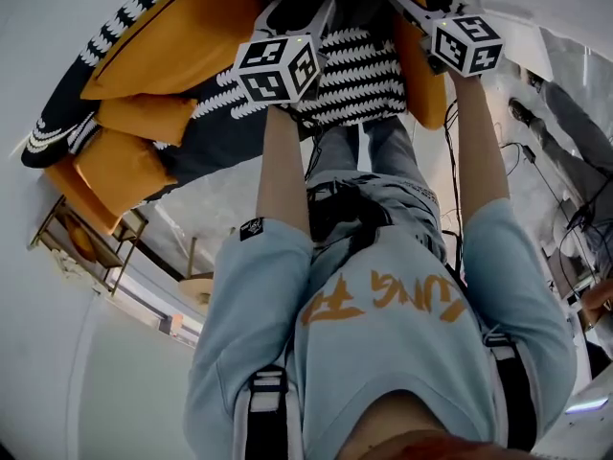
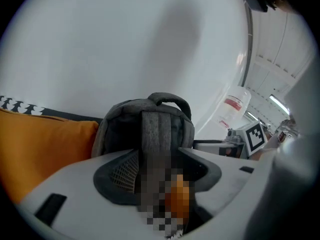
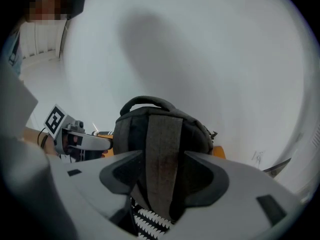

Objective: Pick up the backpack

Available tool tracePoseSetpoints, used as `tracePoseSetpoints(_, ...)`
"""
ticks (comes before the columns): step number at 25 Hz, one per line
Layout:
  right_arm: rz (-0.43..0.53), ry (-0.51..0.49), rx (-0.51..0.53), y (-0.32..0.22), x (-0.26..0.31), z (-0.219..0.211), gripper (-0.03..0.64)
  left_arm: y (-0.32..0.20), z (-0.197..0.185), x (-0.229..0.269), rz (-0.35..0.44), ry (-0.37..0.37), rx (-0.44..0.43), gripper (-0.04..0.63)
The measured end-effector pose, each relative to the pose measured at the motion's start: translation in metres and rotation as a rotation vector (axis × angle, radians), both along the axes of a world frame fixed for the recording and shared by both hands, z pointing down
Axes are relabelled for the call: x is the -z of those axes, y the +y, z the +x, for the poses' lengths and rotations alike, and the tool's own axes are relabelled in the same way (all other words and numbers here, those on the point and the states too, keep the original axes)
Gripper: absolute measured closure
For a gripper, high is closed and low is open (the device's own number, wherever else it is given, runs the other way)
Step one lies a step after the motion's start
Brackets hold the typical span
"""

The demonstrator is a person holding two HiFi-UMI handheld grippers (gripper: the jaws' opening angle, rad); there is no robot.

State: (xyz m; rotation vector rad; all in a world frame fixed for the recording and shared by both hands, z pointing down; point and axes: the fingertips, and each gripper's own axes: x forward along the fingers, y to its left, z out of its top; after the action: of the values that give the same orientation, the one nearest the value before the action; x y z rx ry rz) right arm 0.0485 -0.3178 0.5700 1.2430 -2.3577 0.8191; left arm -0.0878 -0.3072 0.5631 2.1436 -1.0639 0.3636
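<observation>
Showing backpack (image 3: 161, 134) (gripper views only)

Large orange cushions (image 1: 177, 36) lay on a dark sofa (image 1: 225, 132) beside a black-and-white patterned cloth (image 1: 359, 80) against a white wall (image 2: 125, 44), with a gold-framed rack (image 1: 86, 242) nearby and cables (image 1: 532, 156) trailing over the pale floor (image 1: 239, 199).
</observation>
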Motion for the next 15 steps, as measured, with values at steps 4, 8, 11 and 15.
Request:
tracePoseSetpoints(4,-0.011,-0.016,0.022,-0.017,-0.006,0.000,0.360,-0.012,0.010,-0.005,-0.005,0.007,-0.051,0.368)
tracePoseSetpoints(8,-0.020,-0.063,0.086,-0.026,-0.002,-0.014,0.360,-0.021,0.017,-0.004,-0.012,0.035,-0.073,0.368)
tracePoseSetpoints(11,-0.033,-0.087,0.100,-0.026,-0.003,-0.020,0.359,-0.023,0.020,-0.005,-0.017,0.047,-0.084,0.370)
tracePoseSetpoints(15,-0.061,-0.154,0.144,-0.019,0.004,-0.026,0.360,-0.025,0.024,-0.007,-0.032,0.087,-0.091,0.370)
